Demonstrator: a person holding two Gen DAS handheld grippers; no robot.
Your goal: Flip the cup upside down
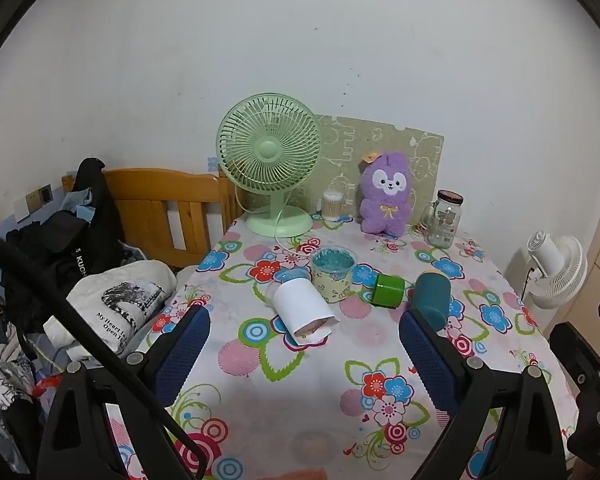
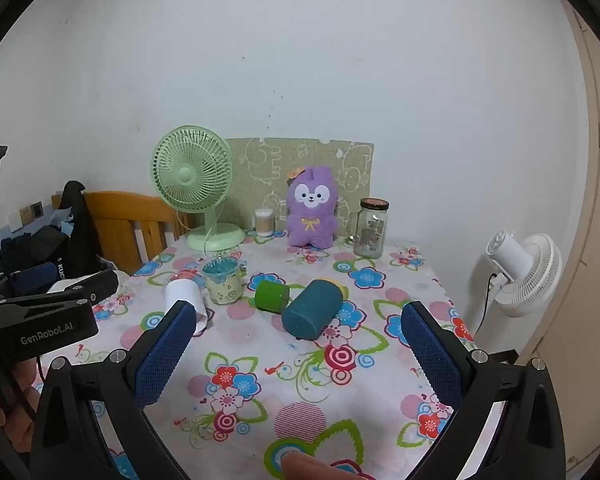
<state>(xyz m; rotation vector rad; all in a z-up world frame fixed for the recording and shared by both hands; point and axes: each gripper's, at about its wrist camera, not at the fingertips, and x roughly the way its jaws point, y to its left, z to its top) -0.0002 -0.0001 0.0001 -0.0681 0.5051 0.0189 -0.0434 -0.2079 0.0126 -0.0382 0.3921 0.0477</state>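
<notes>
Teal cup (image 2: 312, 309) lies on its side mid-counter (image 2: 340, 408), well short of the right tongs (image 2: 298, 354) and left tongs (image 1: 304, 350), both spread wide and empty, so I would grip its middle squarely, then turn its mouth downward.

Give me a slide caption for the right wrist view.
Open right gripper faces a teal cup lying on its side on the floral tablecloth.
</notes>
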